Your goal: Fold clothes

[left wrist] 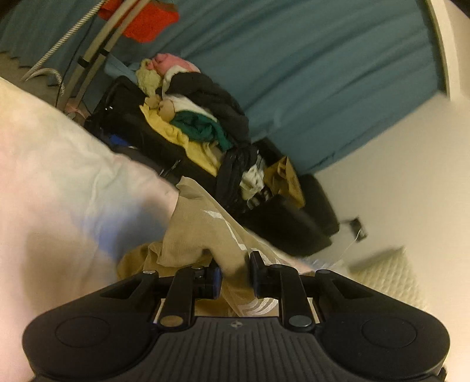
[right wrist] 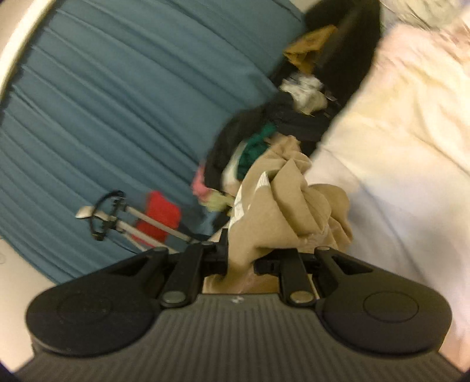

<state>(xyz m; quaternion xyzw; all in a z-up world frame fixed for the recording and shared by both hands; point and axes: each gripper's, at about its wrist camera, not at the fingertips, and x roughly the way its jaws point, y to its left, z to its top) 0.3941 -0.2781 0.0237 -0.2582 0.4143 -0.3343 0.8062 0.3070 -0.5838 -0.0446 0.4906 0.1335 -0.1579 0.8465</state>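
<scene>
A tan garment (left wrist: 194, 229) with white stripes lies bunched over the edge of a white bed (left wrist: 58, 182). My left gripper (left wrist: 233, 273) is shut on a fold of it, cloth filling the gap between the fingers. In the right wrist view the same tan garment (right wrist: 282, 205) hangs crumpled in front of my right gripper (right wrist: 241, 260), which is shut on another part of it. The white bed (right wrist: 396, 132) lies to the right there. Both views are tilted and blurred.
A black open suitcase (left wrist: 164, 141) piled with mixed clothes (left wrist: 205, 123) stands beside the bed, also in the right wrist view (right wrist: 252, 141). Teal curtains (left wrist: 323, 73) hang behind. A metal rack with a red cloth (left wrist: 141, 20) stands at the far side.
</scene>
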